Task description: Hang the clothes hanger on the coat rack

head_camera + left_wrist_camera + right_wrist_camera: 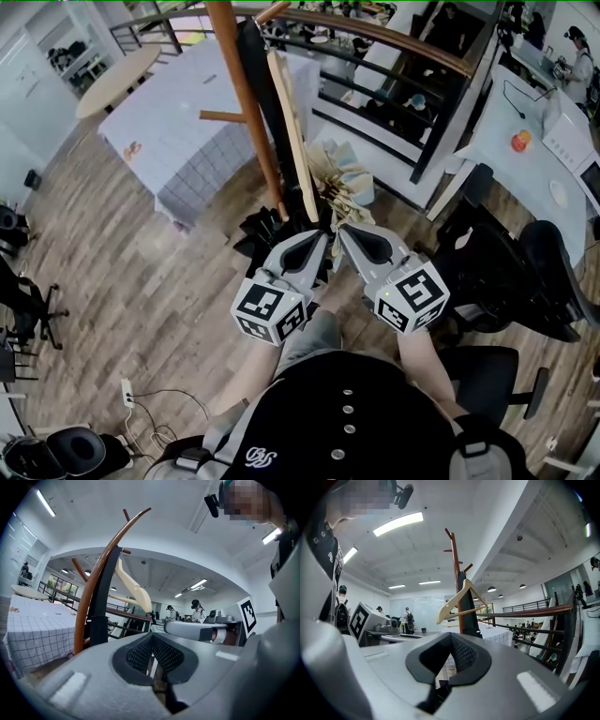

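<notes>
A pale wooden clothes hanger (291,141) hangs on the brown wooden coat rack (246,94), beside a black item (262,84) on the same pole. My two grippers sit side by side just below the hanger's lower end, apart from it. The left gripper (322,236) is shut with nothing between its pads, and so is the right gripper (343,231). In the left gripper view the hanger (133,587) and rack (93,588) rise beyond the closed jaws (152,641). The right gripper view shows the hanger (457,599) on the pole (456,569) ahead of its closed jaws (449,641).
A table with a checked cloth (187,122) stands behind the rack, a round table (117,80) farther left. A dark railing with a wooden handrail (394,47) runs at the back right. Black office chairs (525,272) and a white desk (525,122) are on the right.
</notes>
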